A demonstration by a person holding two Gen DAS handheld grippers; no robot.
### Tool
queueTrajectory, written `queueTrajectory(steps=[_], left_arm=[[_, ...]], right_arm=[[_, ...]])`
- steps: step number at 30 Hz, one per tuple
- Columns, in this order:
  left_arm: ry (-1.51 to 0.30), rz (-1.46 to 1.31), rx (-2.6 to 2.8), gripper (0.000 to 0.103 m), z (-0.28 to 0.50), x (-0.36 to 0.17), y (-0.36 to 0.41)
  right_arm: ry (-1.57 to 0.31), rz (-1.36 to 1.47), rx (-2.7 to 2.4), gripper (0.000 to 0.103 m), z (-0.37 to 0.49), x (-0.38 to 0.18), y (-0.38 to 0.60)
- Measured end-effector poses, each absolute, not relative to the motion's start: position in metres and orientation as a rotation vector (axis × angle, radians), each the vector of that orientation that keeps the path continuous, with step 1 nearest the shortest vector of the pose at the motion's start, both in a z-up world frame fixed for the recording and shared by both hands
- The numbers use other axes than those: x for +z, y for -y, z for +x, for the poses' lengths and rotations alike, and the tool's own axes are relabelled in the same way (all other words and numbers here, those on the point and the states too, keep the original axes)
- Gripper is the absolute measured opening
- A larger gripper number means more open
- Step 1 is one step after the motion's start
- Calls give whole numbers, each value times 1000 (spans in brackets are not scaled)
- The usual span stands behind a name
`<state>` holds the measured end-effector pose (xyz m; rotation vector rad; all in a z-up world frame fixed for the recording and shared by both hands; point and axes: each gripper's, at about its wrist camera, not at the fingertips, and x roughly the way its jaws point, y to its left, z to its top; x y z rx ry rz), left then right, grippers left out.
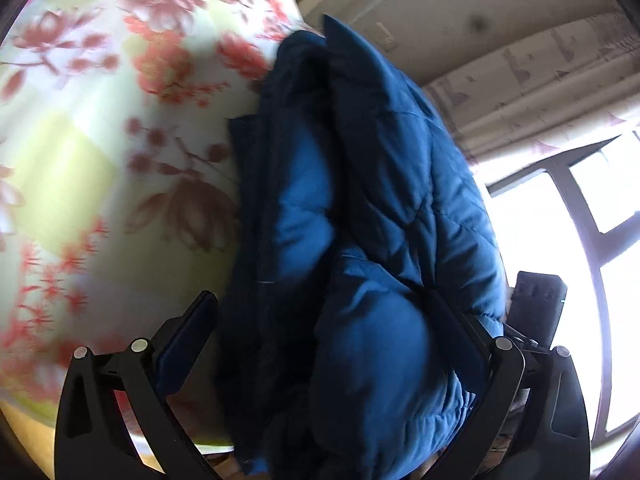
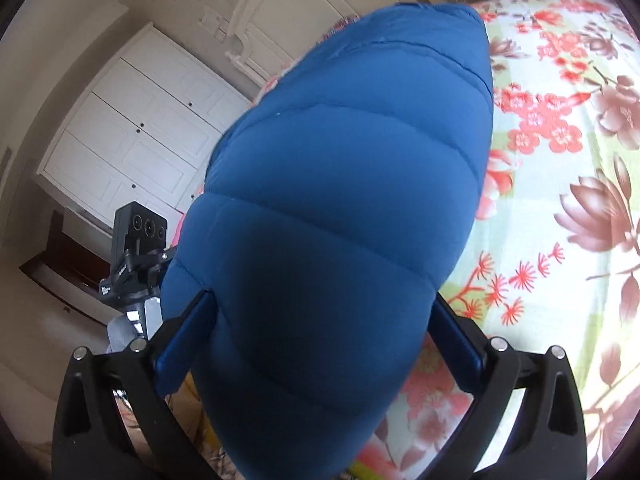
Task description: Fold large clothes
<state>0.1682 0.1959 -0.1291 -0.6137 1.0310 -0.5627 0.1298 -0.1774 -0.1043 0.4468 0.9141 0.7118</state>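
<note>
A blue quilted down jacket (image 1: 360,208) fills the middle of the left wrist view, bunched in thick folds between my left gripper's (image 1: 324,312) two fingers. The jaws stand wide around the bulk and press on it. In the right wrist view the same jacket (image 2: 328,208) shows as a smooth padded panel, held between my right gripper's (image 2: 320,308) fingers, also spread wide around it. The jacket is lifted over the floral bedsheet (image 2: 560,160). The fingertips are hidden by the fabric.
The bed with the floral sheet (image 1: 100,140) lies to the left in the left wrist view. A window (image 1: 560,240) and curtain are at the right. A white wardrobe (image 2: 132,132) and a camera on a stand (image 2: 140,232) are at the left.
</note>
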Motion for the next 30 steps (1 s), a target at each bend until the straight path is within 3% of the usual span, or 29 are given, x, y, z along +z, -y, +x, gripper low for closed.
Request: queueTrajectory(steps=[1,2,3,9,13,17,20,22,26,30], left_arm=[[-1024,-652,-602,92,168,-132,-194],[-1009,-674,-638,81,166,-133,-191],[-983,-674,-642,78,164,-132,-188],[-861,-689,-647,65,170,-116,-157],[-768,-698,-678,62,207,-93,-119],[-737,-672,-699,62,265,-72,-65],[-799,-649,-673,62,308,-85,-19],[-895,-628,-625,62,321,-108,4],[-867,-608,-589,75,313,-118,19],[-865,-652,-530,83,301,-122,7]], right_arm=[[-862,399,697,77,122,-100,177],[-824,360,689,66,116,-97,174],[-782,313,679,60,111,-93,172],[-612,166,593,50,124,-69,193],[-506,132,508,48,153,-42,235],[-496,167,433,48,191,-31,283],[-584,176,385,49,228,-46,319],[-708,253,361,56,250,-72,348],[-716,289,317,78,234,-76,369],[-605,163,154,82,200,-40,345]])
